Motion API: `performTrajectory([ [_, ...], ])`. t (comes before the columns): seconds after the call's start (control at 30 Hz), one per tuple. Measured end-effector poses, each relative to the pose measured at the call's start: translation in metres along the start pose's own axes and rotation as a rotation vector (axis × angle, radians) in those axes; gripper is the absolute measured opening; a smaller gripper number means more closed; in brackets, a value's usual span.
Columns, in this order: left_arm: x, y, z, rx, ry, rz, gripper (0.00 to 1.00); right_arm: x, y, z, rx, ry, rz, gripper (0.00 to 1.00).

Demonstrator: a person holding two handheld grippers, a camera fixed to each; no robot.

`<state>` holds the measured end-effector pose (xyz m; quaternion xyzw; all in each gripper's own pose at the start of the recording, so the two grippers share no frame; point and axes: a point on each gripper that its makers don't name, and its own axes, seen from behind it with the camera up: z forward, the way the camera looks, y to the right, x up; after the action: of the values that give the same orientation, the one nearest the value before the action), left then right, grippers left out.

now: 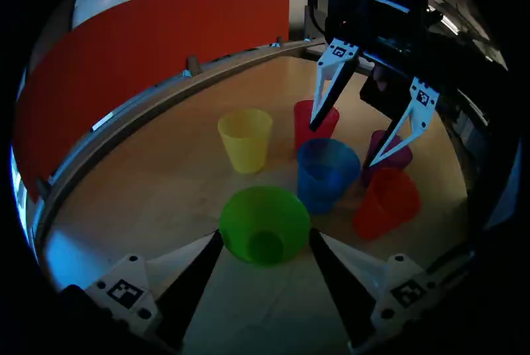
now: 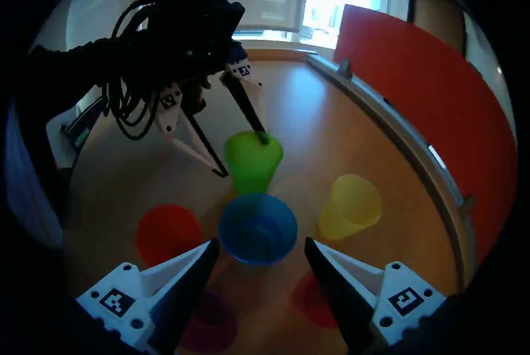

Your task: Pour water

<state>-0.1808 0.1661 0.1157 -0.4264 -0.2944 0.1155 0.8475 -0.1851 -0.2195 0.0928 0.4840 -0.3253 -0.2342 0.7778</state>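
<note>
Light wooden table (image 1: 169,179), six plastic cups standing mouth-up directly on it in one loose cluster. In the left gripper view, blue cup (image 1: 326,173) is the middle: green cup (image 1: 265,222) at 7 o'clock just beside it, yellow cup (image 1: 246,138) at 10 and apart, red cup (image 1: 315,123) at 12, purple cup (image 1: 387,156) at 2, orange cup (image 1: 387,199) at 4.
</note>
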Motion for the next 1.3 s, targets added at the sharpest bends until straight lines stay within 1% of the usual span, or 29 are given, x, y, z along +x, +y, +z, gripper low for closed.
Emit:
performTrajectory([
  [0.3, -0.002, 0.002, 0.007, -0.008, -0.019, 0.008, 0.97, 0.0, -0.004, 0.007, 0.009, -0.025, -0.021, 1.0],
  [0.53, 0.001, 0.004, 0.012, -0.019, -0.016, -0.011, 0.96, 0.002, -0.003, 0.008, 0.009, -0.027, -0.02, 1.0],
  [0.67, 0.001, 0.003, 0.013, -0.014, -0.015, -0.018, 0.88, 0.001, -0.003, 0.008, 0.009, -0.031, -0.022, 1.0],
  [0.73, 0.001, 0.003, 0.014, -0.01, -0.015, -0.016, 0.87, 0.001, -0.003, 0.009, 0.009, -0.033, -0.024, 1.0],
  [1.0, 0.0, 0.002, 0.012, 0.001, -0.018, -0.004, 0.86, 0.004, -0.004, 0.01, 0.009, -0.049, -0.035, 1.0],
  [1.3, 0.003, 0.001, 0.003, 0.012, 0.0, -0.01, 0.86, 0.006, -0.004, 0.018, 0.007, -0.073, -0.054, 1.0],
])
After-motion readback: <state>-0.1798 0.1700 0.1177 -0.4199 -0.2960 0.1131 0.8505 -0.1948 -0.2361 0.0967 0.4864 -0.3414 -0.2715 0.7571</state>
